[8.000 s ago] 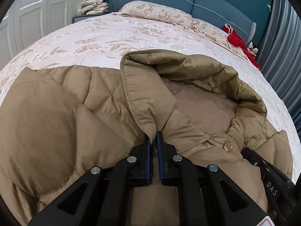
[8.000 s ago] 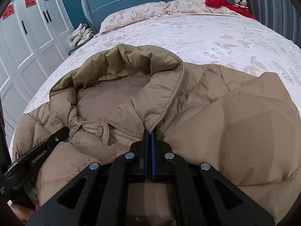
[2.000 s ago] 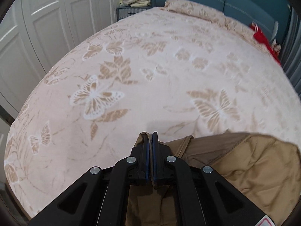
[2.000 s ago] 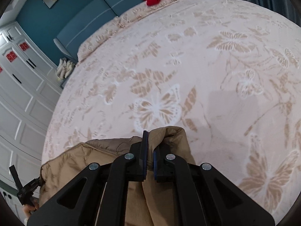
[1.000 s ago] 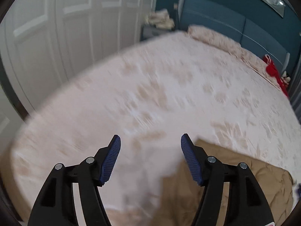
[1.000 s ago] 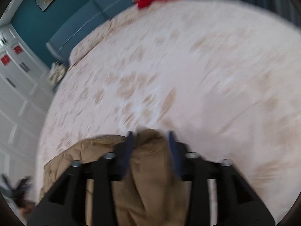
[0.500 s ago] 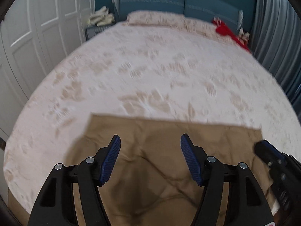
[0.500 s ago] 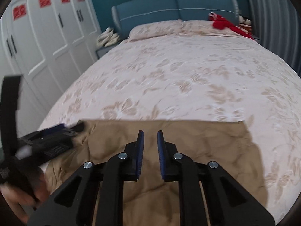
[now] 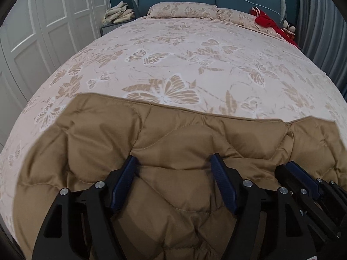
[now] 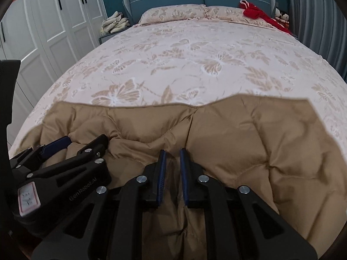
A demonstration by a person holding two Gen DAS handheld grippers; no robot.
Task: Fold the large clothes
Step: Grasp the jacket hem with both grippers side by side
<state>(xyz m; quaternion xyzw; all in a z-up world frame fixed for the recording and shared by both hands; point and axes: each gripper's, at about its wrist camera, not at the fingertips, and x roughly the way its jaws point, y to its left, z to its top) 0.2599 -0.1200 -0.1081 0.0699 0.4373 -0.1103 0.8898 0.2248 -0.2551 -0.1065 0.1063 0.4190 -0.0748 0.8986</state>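
A tan quilted down jacket (image 9: pixel 184 143) lies folded at the near end of the bed, its straight far edge across the bedspread; it also shows in the right wrist view (image 10: pixel 249 134). My left gripper (image 9: pixel 173 162) is wide open, its blue pads (image 9: pixel 123 179) resting on the jacket's top near the middle. My right gripper (image 10: pixel 172 151) is open a narrow gap, tips on the jacket just right of the left one. Each gripper shows in the other's view: the right one in the left wrist view (image 9: pixel 303 179), the left one in the right wrist view (image 10: pixel 65 147).
The bed (image 9: pixel 195 49) has a pink butterfly-print spread, two pillows (image 9: pixel 184 10) and a blue headboard. Red cloth and dolls (image 9: pixel 271 23) lie at the far right. A nightstand with folded cloth (image 9: pixel 118 15) and white wardrobe doors (image 9: pixel 32 32) are left; grey curtains (image 9: pixel 321 28) right.
Both grippers let go of the jacket's corners, opened, and swung back over the folded jacket. They have come down closer onto its top since half a second ago.
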